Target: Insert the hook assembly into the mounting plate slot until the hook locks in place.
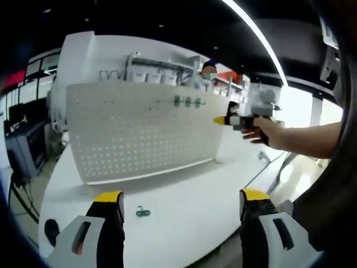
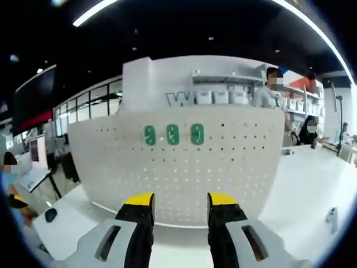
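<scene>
Three green hooks [image 2: 173, 134] sit on pegboard [image 2: 234, 173]; a fourth [image 1: 143, 211] lies below-left. Both grippers [image 1: 175, 201] [image 2: 179, 204] gape, probably empty. Next: you grasp it.

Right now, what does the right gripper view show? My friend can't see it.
A white pegboard stands upright on a white table, with three green hooks in a row near its top. The right gripper points at the board, its yellow-tipped fingers apart and holding nothing.
</scene>
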The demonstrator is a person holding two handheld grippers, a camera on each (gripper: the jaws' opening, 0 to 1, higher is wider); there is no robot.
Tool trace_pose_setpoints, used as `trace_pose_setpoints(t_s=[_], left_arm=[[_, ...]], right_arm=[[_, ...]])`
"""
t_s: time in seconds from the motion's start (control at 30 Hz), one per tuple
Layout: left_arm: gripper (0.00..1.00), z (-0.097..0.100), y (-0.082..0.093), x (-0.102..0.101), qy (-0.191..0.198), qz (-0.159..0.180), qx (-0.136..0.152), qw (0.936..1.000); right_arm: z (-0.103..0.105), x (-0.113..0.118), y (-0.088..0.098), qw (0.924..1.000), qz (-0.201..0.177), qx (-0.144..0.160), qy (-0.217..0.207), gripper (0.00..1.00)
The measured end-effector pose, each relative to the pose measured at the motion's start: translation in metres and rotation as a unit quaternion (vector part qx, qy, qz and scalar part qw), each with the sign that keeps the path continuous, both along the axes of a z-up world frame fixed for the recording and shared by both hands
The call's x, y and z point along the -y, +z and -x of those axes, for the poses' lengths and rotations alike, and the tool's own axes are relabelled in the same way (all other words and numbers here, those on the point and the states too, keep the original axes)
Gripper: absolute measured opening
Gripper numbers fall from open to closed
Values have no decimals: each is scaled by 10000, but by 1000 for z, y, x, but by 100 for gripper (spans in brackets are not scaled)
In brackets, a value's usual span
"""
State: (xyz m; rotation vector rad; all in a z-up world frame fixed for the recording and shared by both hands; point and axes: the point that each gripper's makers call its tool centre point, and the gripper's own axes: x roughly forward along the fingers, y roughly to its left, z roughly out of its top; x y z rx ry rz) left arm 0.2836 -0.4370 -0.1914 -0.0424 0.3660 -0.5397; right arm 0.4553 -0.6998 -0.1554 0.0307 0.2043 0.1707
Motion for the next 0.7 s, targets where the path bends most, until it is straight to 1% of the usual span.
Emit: trace_pose_setpoints(t_s=[0.1, 0.2, 0.27, 0.3, 0.43, 0.47, 0.53, 0.7], left_arm=[[86, 2, -3, 1, -15, -31, -46, 10000], [87, 3, -3, 2, -24, -31, -49, 10000], [86, 4, -4, 3, -30, -28, -77, 10000], [86, 4, -4, 3, -34, -33, -81, 10000], [86, 4, -4, 2, 11, -8, -92, 10000], [86, 5, -4, 2, 18, -6, -96, 10000], [86, 6, -5, 2, 29, -19, -111, 9999], [85, 12, -11, -2, 117, -11, -214, 9997]], right_arm=[[11, -5, -4, 9998, -140, -81, 81, 37], [23, -10, -7, 9998, -66, -95, 168, 39], [29, -13, -12, 9995, -86, -160, 244, 40], [35, -18, -17, 9991, -113, -251, 334, 41], [50, -27, -30, 9979, -69, -396, 498, 43], [56, -31, -36, 9970, -62, -490, 590, 44], [64, -34, -45, 9959, -7, -578, 702, 46], [82, -38, -55, 9939, 13, -704, 846, 48]])
